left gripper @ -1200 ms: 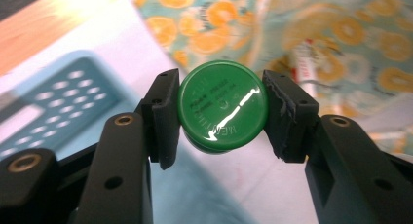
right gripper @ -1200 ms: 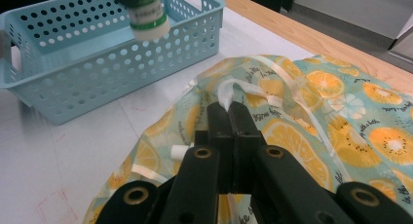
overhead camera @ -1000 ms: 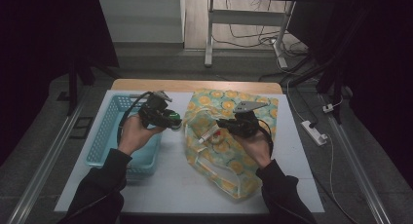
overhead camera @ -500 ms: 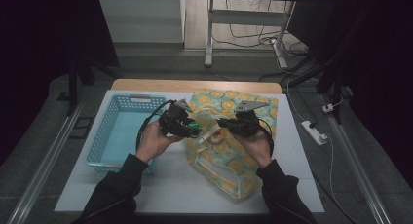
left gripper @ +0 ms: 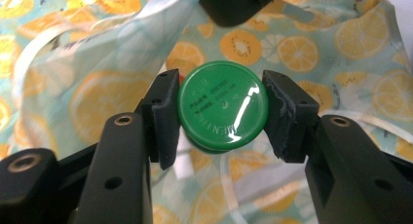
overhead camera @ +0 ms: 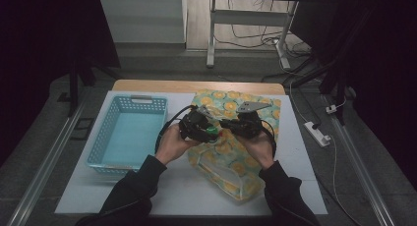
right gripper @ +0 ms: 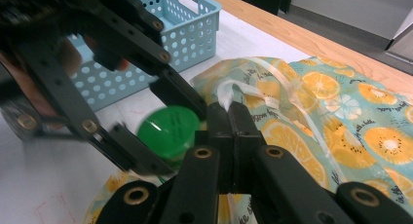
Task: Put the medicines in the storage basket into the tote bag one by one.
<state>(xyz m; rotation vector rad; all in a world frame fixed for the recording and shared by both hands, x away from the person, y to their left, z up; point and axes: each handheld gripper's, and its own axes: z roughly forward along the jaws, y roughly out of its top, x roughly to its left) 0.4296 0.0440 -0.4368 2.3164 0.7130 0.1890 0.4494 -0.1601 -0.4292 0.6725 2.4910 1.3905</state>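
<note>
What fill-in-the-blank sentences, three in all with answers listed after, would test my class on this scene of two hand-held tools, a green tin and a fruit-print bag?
1. The left tool is shut on a round ____ tin.
2. The right tool pinches the white handle of the fruit-print ____.
3. The basket left of the bag is light ____.

Missing words: green; bag; blue

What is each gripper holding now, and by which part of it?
Left gripper: green round tin, by its rim. Right gripper: fruit-print bag, by its white handle strap.
</note>
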